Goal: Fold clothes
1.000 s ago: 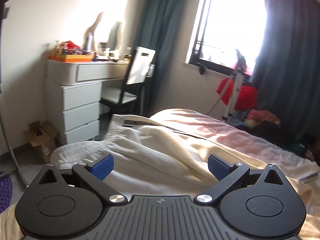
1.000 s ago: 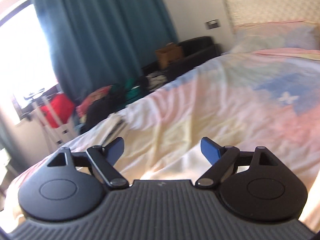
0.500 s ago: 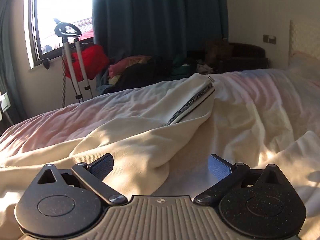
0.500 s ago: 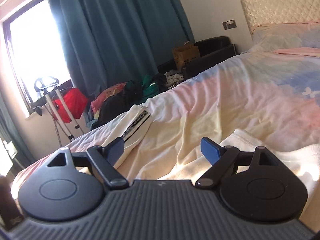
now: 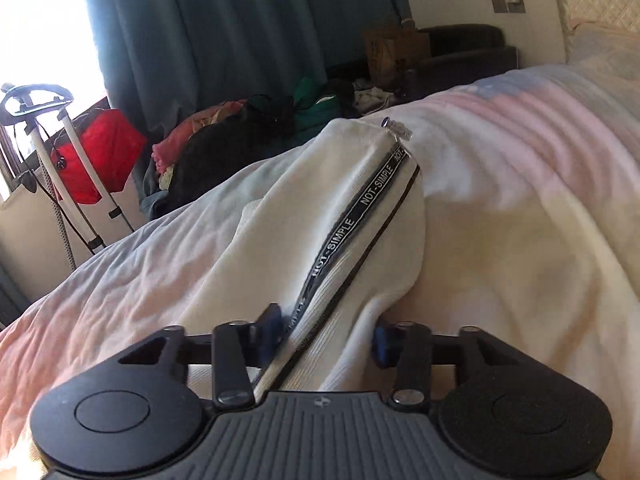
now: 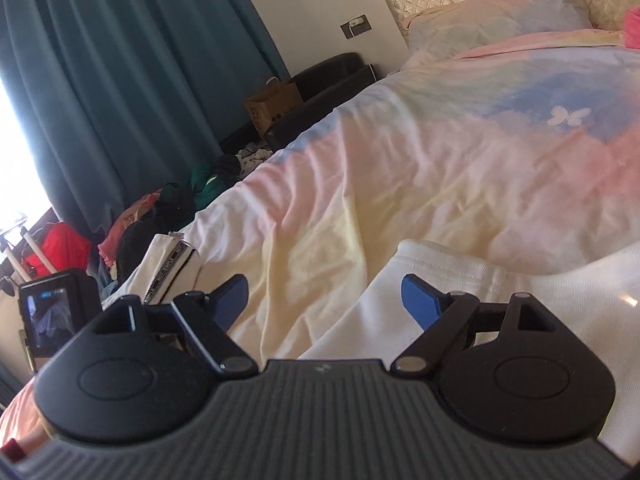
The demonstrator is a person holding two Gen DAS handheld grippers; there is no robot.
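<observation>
Left gripper (image 5: 326, 336) tilts down, jaws closing around a ridge of cream ribbed trousers (image 5: 340, 216) with black lettered tape. Right gripper (image 6: 324, 300) spread wide, empty, soft cream hem (image 6: 440, 264) just ahead.

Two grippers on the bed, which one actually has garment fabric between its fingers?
The left gripper: its jaws are closing on the cream garment beside its NOT-SIMPLE tape. The right gripper stands wide, with fabric only near one finger.

Both wrist views skim low over the bed (image 5: 520, 200) — sharing curtains (image 6: 100, 80).
</observation>
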